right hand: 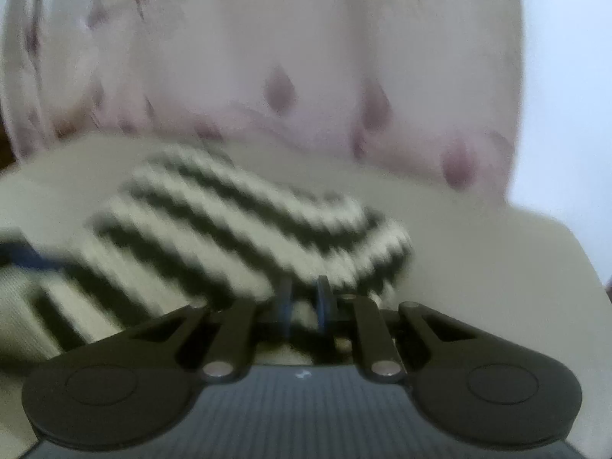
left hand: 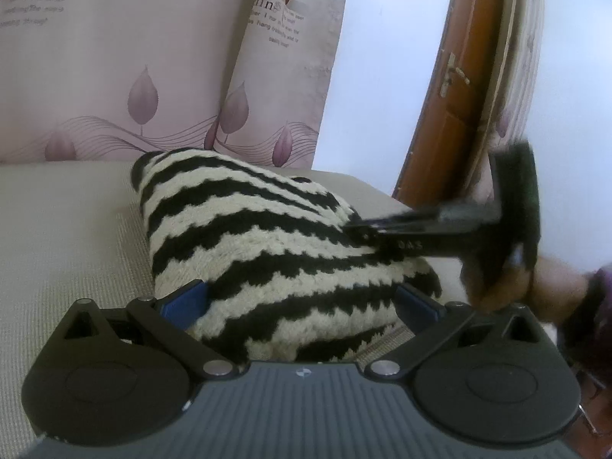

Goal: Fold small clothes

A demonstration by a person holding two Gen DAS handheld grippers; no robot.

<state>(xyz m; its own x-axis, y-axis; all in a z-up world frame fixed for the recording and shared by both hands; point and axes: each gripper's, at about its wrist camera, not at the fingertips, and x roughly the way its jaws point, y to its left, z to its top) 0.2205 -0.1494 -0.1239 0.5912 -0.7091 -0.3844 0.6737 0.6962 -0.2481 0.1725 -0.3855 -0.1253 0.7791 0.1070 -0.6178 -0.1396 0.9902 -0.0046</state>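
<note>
A black-and-cream striped knit garment lies bunched in a mound on the beige cushioned surface. My left gripper stands wide open around its near end, a blue pad on each side and no visible squeeze on the cloth. My right gripper reaches in from the right, held by a hand. In the blurred right wrist view the right gripper has its fingers almost together, shut on a fold at the striped knit's near edge.
A pink curtain printed with purple leaves hangs behind the cushion. A brown door with a handle and a white wall stand at the right. The beige surface continues to the right of the garment.
</note>
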